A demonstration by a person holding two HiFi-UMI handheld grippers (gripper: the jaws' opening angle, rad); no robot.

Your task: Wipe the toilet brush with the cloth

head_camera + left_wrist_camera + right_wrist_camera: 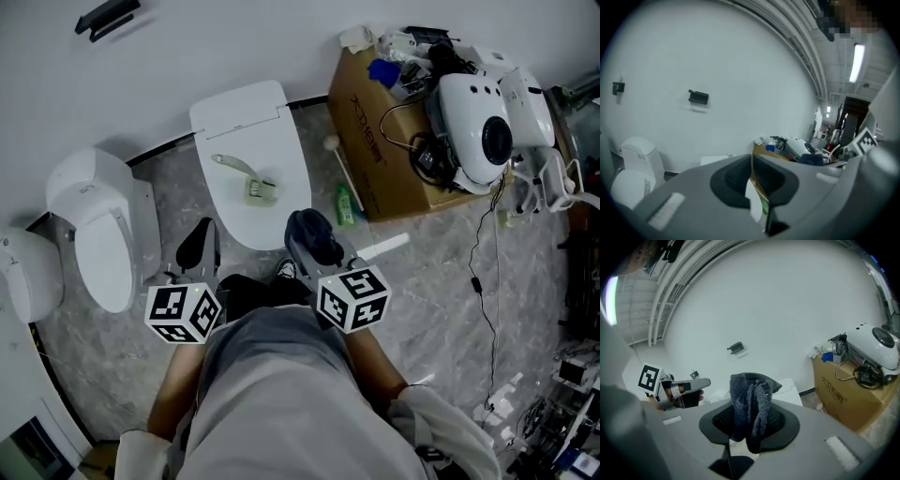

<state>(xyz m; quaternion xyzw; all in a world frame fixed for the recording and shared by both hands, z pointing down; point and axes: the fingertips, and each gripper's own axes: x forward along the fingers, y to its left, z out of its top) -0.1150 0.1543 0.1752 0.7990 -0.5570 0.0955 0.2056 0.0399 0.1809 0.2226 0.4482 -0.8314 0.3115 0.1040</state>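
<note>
Where the right gripper [749,420] clamps it, the knitted dark cloth [751,392] bunches.

Grey-bodied left gripper [751,176] & right gripper [740,423] w/ black pads [733,180], b/w marker cubes [185,313]; grey shirt [281,394].

The cloth [751,411] was seen as coarse, dark, matt knit. The toilet lid [239,117] was finished smooth, glossy white; the cardboard box [375,155] matt brown; the floor [441,300] polished, marble-veined.

Your cloth [751,404] hides where the right gripper's [749,430] jaws meet; in the head view, the left edge cuts off a white fixture [23,272].
</note>
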